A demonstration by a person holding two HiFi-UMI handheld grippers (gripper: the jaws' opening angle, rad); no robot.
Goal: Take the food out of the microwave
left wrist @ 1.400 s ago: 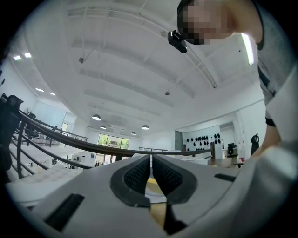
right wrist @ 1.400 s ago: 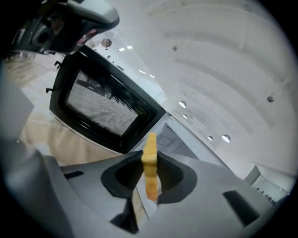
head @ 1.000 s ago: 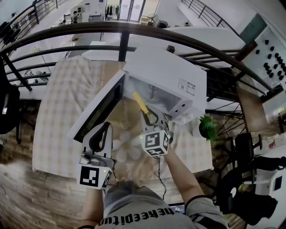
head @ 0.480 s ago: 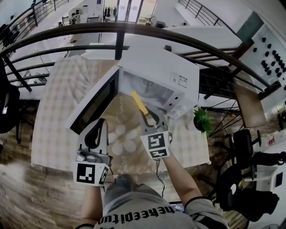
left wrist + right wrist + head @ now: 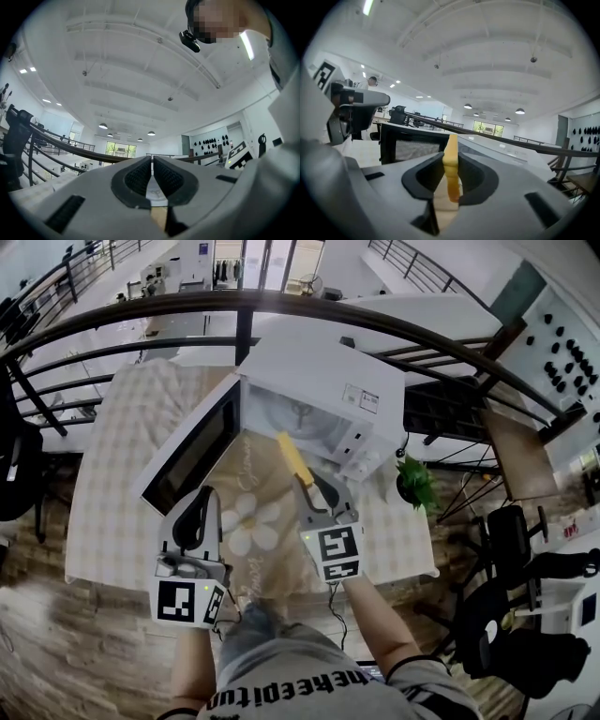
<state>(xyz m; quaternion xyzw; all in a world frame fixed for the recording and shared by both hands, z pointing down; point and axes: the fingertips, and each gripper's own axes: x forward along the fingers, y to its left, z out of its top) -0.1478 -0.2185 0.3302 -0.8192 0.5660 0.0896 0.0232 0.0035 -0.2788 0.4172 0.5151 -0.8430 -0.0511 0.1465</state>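
Right gripper (image 5: 314, 491) clamps the yellow food (image 5: 293, 458) just before the open microwave (image 5: 323, 371), over the surface (image 5: 117, 493), while the left gripper (image 5: 201, 501), closed and empty, hovers near the swung-out door (image 5: 192, 454), a plant (image 5: 412, 486) standing at right.

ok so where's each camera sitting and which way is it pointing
Head view: on the person's head, looking down at the open microwave on the table; forearms, left tool and right tool show.
Left gripper view: rides the left tool, looking along its shut, empty jaws towards ceiling and railing; the person shows upper right.
Right gripper view: rides the right tool, looking along jaws clamped on the yellow food strip, towards the microwave door.
Shared: head and right gripper views both show strip and door.
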